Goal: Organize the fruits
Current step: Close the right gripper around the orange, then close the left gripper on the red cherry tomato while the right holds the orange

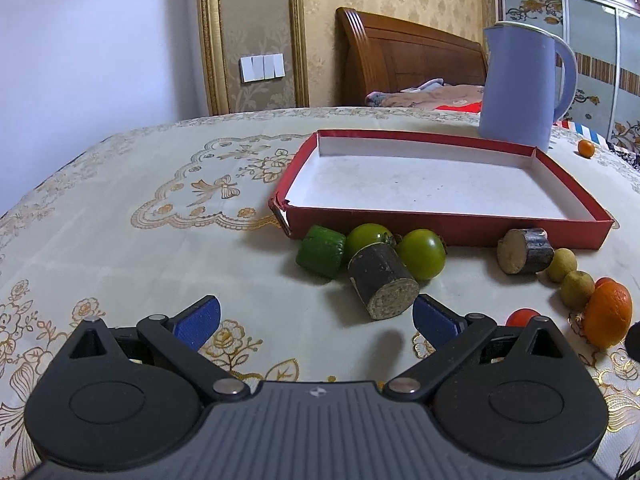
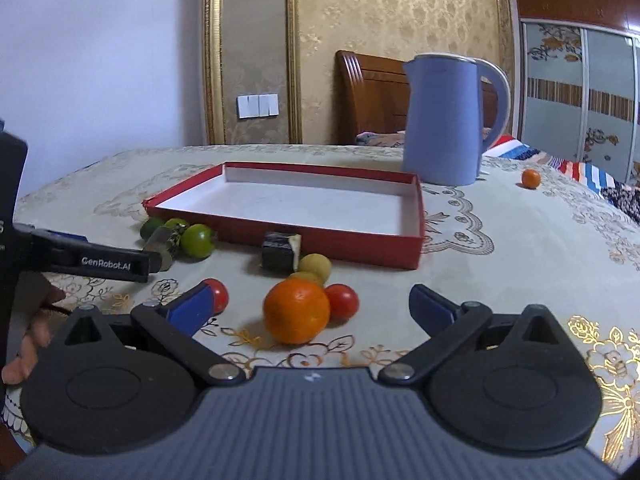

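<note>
So the red tray (image 2: 360,250) sits mid-frame on the table (image 2: 520,248) with nothing in it, and all the fruit lies scattered along its near wall. In the right wrist view the right claw (image 2: 310,306) is spread wide, nothing gripped, with the big orange (image 2: 297,310) sitting low centre between the blue fingers but not touched by them. A red tomato (image 2: 342,300) is right up against the orange, another red tomato (image 2: 218,294) peeks out behind the left finger, and two pale yellowish fruits (image 2: 316,266) sit just behind. A little orange fruit (image 2: 531,179) is off on its own at the right, near the blue kettle (image 2: 444,120).

In the left wrist view the left claw (image 1: 316,322) is also wide and empty, low in the frame. A dark cane chunk (image 1: 380,284) lies just ahead of it, with a green chunk (image 1: 321,251) and two green tomatoes (image 1: 422,254) bunched behind, and another cane piece (image 1: 524,250) further right against the tray
</note>
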`<state>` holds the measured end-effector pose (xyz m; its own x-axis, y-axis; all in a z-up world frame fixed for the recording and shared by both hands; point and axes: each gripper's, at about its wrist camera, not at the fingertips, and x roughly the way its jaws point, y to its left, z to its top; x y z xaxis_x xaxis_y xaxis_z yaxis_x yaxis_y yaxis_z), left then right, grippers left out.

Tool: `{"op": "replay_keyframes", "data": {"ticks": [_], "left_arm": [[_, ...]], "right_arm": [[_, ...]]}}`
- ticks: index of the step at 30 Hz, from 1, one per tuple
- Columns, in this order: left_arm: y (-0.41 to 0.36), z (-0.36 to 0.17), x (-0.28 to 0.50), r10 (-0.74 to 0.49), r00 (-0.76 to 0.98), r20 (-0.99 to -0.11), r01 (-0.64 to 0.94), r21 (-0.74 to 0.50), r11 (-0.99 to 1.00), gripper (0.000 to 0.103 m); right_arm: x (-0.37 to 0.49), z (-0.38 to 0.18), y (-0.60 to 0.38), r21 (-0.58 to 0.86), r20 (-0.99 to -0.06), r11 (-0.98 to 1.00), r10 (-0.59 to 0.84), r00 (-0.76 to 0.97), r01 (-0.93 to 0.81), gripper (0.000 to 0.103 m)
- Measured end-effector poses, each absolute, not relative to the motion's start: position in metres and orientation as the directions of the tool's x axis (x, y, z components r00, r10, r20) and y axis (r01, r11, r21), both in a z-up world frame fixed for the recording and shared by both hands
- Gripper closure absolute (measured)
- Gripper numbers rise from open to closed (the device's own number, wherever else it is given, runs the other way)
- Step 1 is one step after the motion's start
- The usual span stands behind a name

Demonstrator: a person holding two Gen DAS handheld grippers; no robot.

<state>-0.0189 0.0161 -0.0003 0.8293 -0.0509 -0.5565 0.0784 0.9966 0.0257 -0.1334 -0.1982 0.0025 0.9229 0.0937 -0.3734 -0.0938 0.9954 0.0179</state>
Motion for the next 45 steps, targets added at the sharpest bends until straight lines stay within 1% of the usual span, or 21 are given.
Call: {"op": "replay_keyframes", "data": {"ticks": [4,5,7,9,11,15,18,21,24,30,33,35,37,39,42,44,45], "left_arm": [[0.016,0.000,-0.019,-0.049,0.829,-0.557,0.080,0.031,0.996,0.000],[0.017,0.000,-0.019,-0.053,0.830,-0.556,0.080,0.024,0.996,0.000],[0.019,0.000,-0.019,-0.054,0.833,-0.550,0.074,0.015,0.997,0.000],[0.022,0.001,-0.020,-0.063,0.838,-0.541,0.072,-0.004,0.997,0.000],[0.025,0.001,-0.021,-0.070,0.842,-0.534,0.071,-0.018,0.997,0.000],[0.026,0.002,-0.023,-0.093,0.849,-0.520,0.089,-0.032,0.996,0.000],[0.027,0.002,-0.027,-0.106,0.856,-0.506,0.104,-0.033,0.994,0.000],[0.027,0.004,-0.030,-0.118,0.862,-0.493,0.113,-0.040,0.993,0.000],[0.022,0.005,-0.031,-0.134,0.859,-0.494,0.142,-0.021,0.990,0.000],[0.009,0.007,-0.040,-0.143,0.859,-0.492,0.198,0.061,0.978,0.000],[-0.001,0.007,-0.041,-0.138,0.850,-0.509,0.217,0.100,0.971,0.000],[-0.004,0.008,-0.037,-0.148,0.831,-0.536,0.222,0.075,0.972,0.000],[-0.007,0.010,-0.032,-0.195,0.795,-0.574,0.252,0.020,0.967,0.000],[-0.011,0.012,-0.033,-0.255,0.766,-0.590,0.298,-0.026,0.954,0.000],[-0.017,0.014,-0.039,-0.304,0.754,-0.582,0.345,-0.043,0.938,0.000],[-0.022,0.015,-0.041,-0.311,0.761,-0.569,0.356,-0.034,0.934,0.000],[-0.026,0.014,-0.040,-0.305,0.758,-0.577,0.357,-0.024,0.934,0.000]], "right_arm": [[-0.126,0.000,-0.193,0.036,-0.406,0.994,0.111,0.907,-0.106,0.025],[-0.124,0.000,-0.194,0.049,-0.410,0.993,0.121,0.904,-0.111,0.028],[-0.118,-0.002,-0.193,0.059,-0.427,0.991,0.132,0.894,-0.118,0.041],[-0.110,-0.004,-0.192,0.070,-0.457,0.990,0.140,0.878,-0.121,0.048],[-0.106,-0.007,-0.192,0.090,-0.467,0.988,0.153,0.871,-0.125,0.048],[-0.101,-0.010,-0.191,0.086,-0.474,0.989,0.147,0.868,-0.121,0.049],[-0.101,-0.011,-0.186,0.054,-0.475,0.991,0.135,0.869,-0.124,0.050],[-0.102,-0.011,-0.186,0.038,-0.464,0.993,0.115,0.879,-0.110,0.067],[-0.102,-0.011,-0.191,0.067,-0.458,0.992,0.124,0.880,-0.105,0.067],[-0.109,-0.010,-0.195,0.084,-0.430,0.992,0.121,0.895,-0.094,0.068],[-0.113,-0.008,-0.203,0.103,-0.410,0.993,0.100,0.907,-0.063,0.068],[-0.115,-0.005,-0.210,0.123,-0.400,0.991,0.095,0.911,-0.049,0.068],[-0.117,-0.002,-0.217,0.131,-0.388,0.991,0.075,0.919,-0.026,0.068],[-0.117,0.000,-0.225,0.136,-0.382,0.991,0.056,0.922,-0.004,0.068],[-0.118,0.000,-0.236,0.146,-0.379,0.989,0.039,0.925,0.017,0.068],[-0.117,-0.001,-0.240,0.149,-0.378,0.988,0.033,0.925,0.026,0.068],[-0.117,-0.001,-0.241,0.152,-0.377,0.988,0.030,0.926,0.030,0.068]]}}
